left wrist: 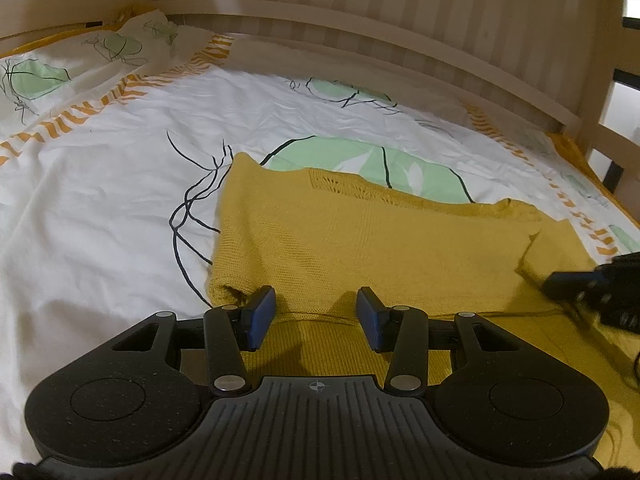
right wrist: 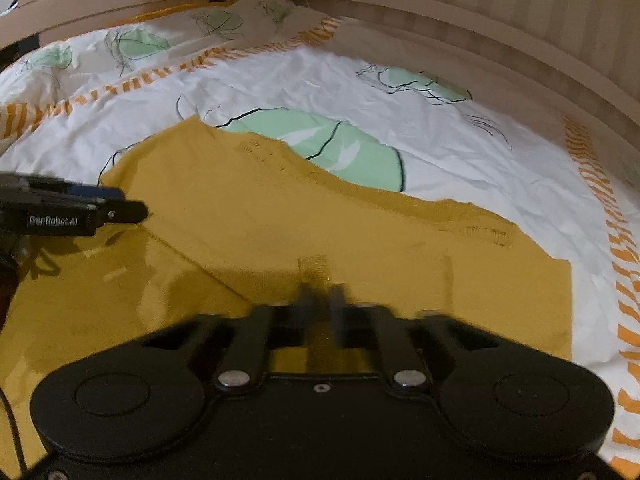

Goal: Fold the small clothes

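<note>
Mustard knit top (left wrist: pixel 360 236) lies partly folded on the duvet (left wrist: pixel 100 184), one flap already laid over, further folds remaining. My left claw (left wrist: pixel 316 314) is spread above its near hem; my right claw (right wrist: pixel 322 300), blurred, looks nearly closed, grip uncertain. Bare duvet at 9–12 o'clock; bed rail (left wrist: pixel 400 36) bounds 12–2.

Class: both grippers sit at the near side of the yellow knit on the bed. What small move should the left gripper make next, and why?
Probably ease the left gripper forward and close it on the fold edge of the knit. Its jaws stand open with that edge between them, gripping nothing, while the right gripper looks nearly closed at the cloth, though blurred.
</note>
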